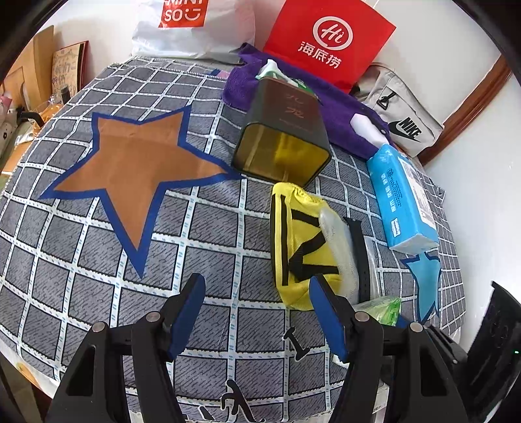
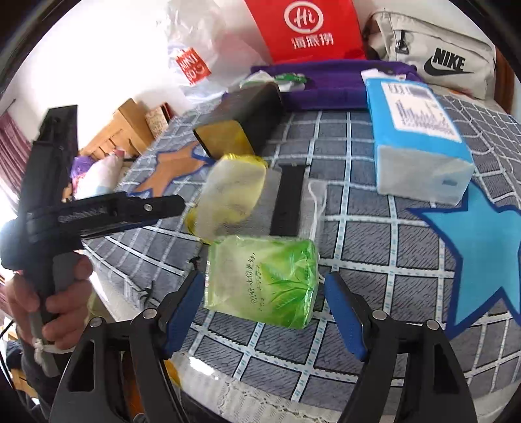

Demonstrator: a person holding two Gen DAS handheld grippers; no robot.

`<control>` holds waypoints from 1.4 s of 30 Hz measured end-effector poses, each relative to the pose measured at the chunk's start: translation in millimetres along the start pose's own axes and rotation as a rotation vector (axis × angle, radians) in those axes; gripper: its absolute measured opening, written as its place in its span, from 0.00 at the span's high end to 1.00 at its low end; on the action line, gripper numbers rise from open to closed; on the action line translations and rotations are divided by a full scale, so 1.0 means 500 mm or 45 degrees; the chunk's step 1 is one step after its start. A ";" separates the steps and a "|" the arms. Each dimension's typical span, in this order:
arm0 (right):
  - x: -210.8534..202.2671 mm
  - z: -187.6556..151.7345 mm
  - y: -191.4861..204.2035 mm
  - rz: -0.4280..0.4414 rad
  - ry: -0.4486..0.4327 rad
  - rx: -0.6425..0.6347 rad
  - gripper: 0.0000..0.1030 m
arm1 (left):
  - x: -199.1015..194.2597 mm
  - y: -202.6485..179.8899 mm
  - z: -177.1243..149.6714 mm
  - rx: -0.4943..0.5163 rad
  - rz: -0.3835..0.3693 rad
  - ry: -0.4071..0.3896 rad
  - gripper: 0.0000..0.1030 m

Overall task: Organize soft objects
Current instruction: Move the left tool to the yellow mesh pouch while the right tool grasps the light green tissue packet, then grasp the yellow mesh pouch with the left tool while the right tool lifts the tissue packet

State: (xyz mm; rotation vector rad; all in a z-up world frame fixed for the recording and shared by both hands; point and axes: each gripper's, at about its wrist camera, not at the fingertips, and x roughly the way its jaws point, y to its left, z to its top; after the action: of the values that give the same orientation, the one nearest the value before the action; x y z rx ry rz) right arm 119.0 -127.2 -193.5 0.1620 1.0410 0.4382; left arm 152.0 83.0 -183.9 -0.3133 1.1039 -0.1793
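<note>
In the right wrist view a green plastic tissue pack (image 2: 263, 279) lies on the checked cloth (image 2: 358, 227) between the blue pads of my right gripper (image 2: 263, 294). A small gap shows on both sides, so the jaws stand open around it. Behind it lie a yellow pouch (image 2: 231, 195) and a black strap (image 2: 288, 201). My left gripper (image 1: 257, 309) is open over bare cloth. Its right fingertip (image 1: 320, 293) overlaps the near edge of the yellow pouch (image 1: 299, 240). A blue tissue pack (image 1: 403, 198) lies to the right.
A dark tin (image 1: 283, 140) lies on its side behind the pouch, its open end toward me. A purple towel (image 1: 329, 101), a red bag (image 1: 325, 42), a white plastic bag (image 1: 185, 29) and a grey Nike bag (image 1: 400, 114) line the back. A hand (image 2: 58, 293) holds the left tool.
</note>
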 end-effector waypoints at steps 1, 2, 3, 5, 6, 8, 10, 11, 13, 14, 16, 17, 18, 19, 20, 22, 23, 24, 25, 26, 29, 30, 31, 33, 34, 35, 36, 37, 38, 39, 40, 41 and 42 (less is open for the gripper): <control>0.011 -0.001 0.002 0.000 0.031 0.001 0.27 | 0.000 0.000 -0.001 0.005 0.000 0.002 0.38; 0.016 -0.002 0.003 0.012 0.050 0.004 0.27 | -0.001 0.000 -0.003 0.013 0.003 0.002 0.38; 0.018 -0.004 0.007 0.031 0.055 0.010 0.27 | -0.001 -0.001 -0.006 0.023 0.005 0.001 0.38; 0.019 -0.007 0.012 0.037 0.038 0.020 0.23 | 0.001 -0.003 -0.009 0.026 0.007 0.003 0.38; 0.021 -0.007 0.016 0.036 0.031 0.026 0.19 | 0.003 -0.003 -0.010 0.023 0.003 0.008 0.38; 0.030 -0.009 0.025 0.022 0.022 0.026 0.18 | 0.007 -0.004 -0.011 0.019 -0.001 0.017 0.38; 0.040 -0.010 0.035 -0.024 0.007 0.001 0.18 | 0.012 -0.006 -0.011 0.016 0.001 0.023 0.38; 0.044 -0.011 0.044 -0.059 -0.008 -0.030 0.18 | 0.015 -0.007 -0.011 0.017 0.002 0.026 0.38; 0.052 -0.014 0.060 -0.146 -0.012 -0.103 0.26 | 0.017 -0.012 -0.011 0.023 -0.005 0.026 0.38; 0.052 -0.016 0.064 -0.182 -0.018 -0.126 0.29 | 0.018 -0.015 -0.011 0.028 -0.005 0.025 0.38; 0.046 -0.021 0.066 -0.206 -0.024 -0.158 0.30 | 0.020 -0.022 -0.010 0.050 -0.005 0.021 0.38; 0.040 -0.022 0.060 -0.195 -0.024 -0.155 0.31 | 0.020 -0.025 -0.009 0.061 -0.005 0.020 0.38; 0.032 -0.024 0.054 -0.189 -0.025 -0.151 0.31 | 0.021 -0.029 -0.011 0.074 -0.006 0.021 0.38; 0.019 -0.026 0.046 -0.193 -0.033 -0.146 0.31 | 0.023 -0.031 -0.013 0.086 -0.010 0.025 0.38; 0.005 -0.028 0.037 -0.197 -0.045 -0.142 0.31 | 0.024 -0.032 -0.015 0.093 -0.013 0.029 0.38; -0.025 -0.032 0.020 -0.191 -0.072 -0.134 0.31 | 0.027 -0.035 -0.026 0.115 -0.034 0.044 0.38; -0.043 -0.034 0.007 -0.186 -0.087 -0.128 0.31 | 0.029 -0.038 -0.030 0.126 -0.041 0.047 0.38; -0.053 -0.035 -0.001 -0.189 -0.098 -0.126 0.31 | 0.031 -0.043 -0.036 0.148 -0.033 0.046 0.38; -0.066 -0.036 -0.015 -0.204 -0.110 -0.118 0.31 | 0.035 -0.051 -0.042 0.187 -0.002 0.037 0.38; -0.077 -0.036 -0.034 -0.232 -0.120 -0.101 0.31 | 0.035 -0.057 -0.044 0.210 0.020 0.030 0.37; -0.091 -0.034 -0.082 -0.284 -0.136 -0.041 0.31 | 0.040 -0.078 -0.047 0.269 0.074 0.019 0.37; -0.095 -0.034 -0.106 -0.302 -0.141 -0.008 0.31 | 0.043 -0.086 -0.046 0.282 0.073 0.022 0.37; -0.097 -0.034 -0.122 -0.313 -0.141 0.014 0.31 | 0.048 -0.096 -0.046 0.296 0.073 0.026 0.37; -0.101 -0.036 -0.157 -0.335 -0.133 0.067 0.31 | 0.052 -0.111 -0.044 0.321 0.077 0.027 0.37; -0.102 -0.038 -0.168 -0.341 -0.133 0.084 0.31 | 0.054 -0.120 -0.042 0.329 0.073 0.029 0.37; -0.105 -0.041 -0.179 -0.346 -0.135 0.098 0.31 | 0.057 -0.127 -0.040 0.328 0.066 0.029 0.36; -0.107 -0.044 -0.190 -0.350 -0.136 0.111 0.31 | 0.060 -0.135 -0.036 0.321 0.065 0.027 0.35; -0.107 -0.047 -0.196 -0.352 -0.136 0.119 0.31 | 0.063 -0.140 -0.034 0.316 0.064 0.026 0.32; -0.107 -0.047 -0.200 -0.354 -0.133 0.125 0.31 | 0.067 -0.145 -0.032 0.313 0.069 0.026 0.30; -0.106 -0.049 -0.205 -0.353 -0.130 0.128 0.31 | 0.071 -0.150 -0.029 0.306 0.082 0.026 0.30; -0.106 -0.051 -0.208 -0.351 -0.124 0.127 0.31 | 0.074 -0.153 -0.026 0.293 0.096 0.022 0.30; -0.107 -0.052 -0.210 -0.351 -0.122 0.123 0.31 | 0.078 -0.156 -0.021 0.271 0.110 0.019 0.28; -0.107 -0.053 -0.212 -0.350 -0.120 0.120 0.31 | 0.082 -0.156 -0.016 0.248 0.120 0.016 0.27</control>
State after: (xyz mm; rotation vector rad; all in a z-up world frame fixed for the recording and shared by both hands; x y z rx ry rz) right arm 102.3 -247.6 -199.6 0.1198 0.9745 0.1315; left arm 163.7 -4.1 -195.6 -0.0861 1.1017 -0.2030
